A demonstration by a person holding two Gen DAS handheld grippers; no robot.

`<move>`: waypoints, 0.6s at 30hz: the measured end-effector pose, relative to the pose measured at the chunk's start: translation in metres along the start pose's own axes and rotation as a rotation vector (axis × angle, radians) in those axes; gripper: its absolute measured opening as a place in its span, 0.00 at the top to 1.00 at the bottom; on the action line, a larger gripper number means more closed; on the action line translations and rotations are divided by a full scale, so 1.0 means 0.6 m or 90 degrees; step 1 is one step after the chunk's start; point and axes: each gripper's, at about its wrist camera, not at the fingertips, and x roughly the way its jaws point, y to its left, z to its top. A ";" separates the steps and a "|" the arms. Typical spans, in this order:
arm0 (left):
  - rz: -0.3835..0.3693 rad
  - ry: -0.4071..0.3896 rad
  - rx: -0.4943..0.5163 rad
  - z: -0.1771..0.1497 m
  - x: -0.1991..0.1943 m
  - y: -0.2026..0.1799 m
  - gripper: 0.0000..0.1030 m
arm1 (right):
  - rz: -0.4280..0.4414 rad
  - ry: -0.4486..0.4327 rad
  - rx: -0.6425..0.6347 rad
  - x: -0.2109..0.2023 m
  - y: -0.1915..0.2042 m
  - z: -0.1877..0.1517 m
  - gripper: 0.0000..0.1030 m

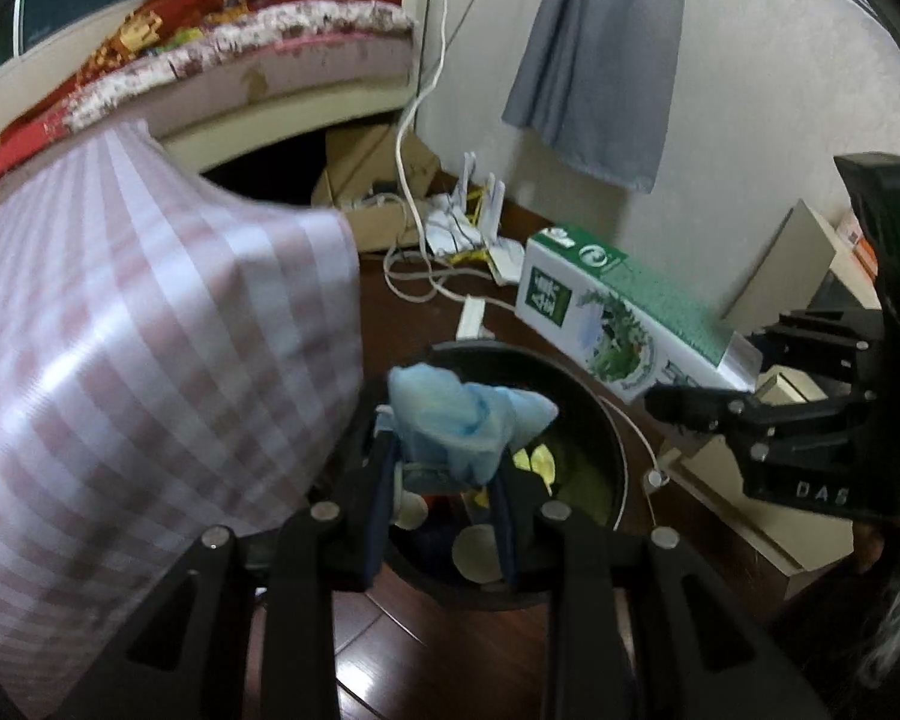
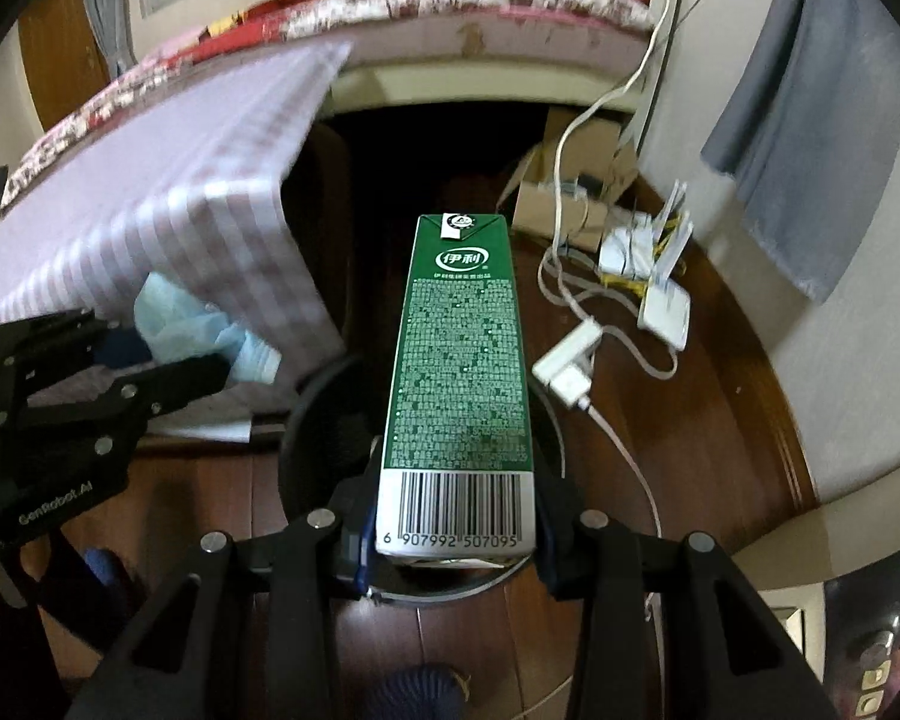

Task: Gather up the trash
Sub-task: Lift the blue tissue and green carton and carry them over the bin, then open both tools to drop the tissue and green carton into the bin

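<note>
My left gripper (image 1: 444, 468) is shut on a crumpled light-blue tissue (image 1: 462, 420) and holds it over a round black trash bin (image 1: 594, 414) that has scraps inside. My right gripper (image 2: 456, 516) is shut on a green and white milk carton (image 2: 459, 372), held lengthwise over the bin's rim (image 2: 306, 420). The carton also shows in the left wrist view (image 1: 606, 324), with the right gripper (image 1: 690, 405) at the right. The left gripper (image 2: 210, 369) with the tissue (image 2: 192, 330) shows at the left of the right wrist view.
A pink checked cloth (image 1: 150, 360) hangs over furniture left of the bin. A bed (image 1: 282, 60) stands behind. White cables, a power adapter (image 2: 567, 369) and a router (image 2: 660, 294) lie on the dark wood floor. A cardboard box (image 1: 378, 186) sits by the wall.
</note>
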 end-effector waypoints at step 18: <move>0.054 0.056 -0.066 -0.029 0.084 0.027 0.04 | -0.105 0.095 -0.005 0.109 -0.044 -0.033 0.07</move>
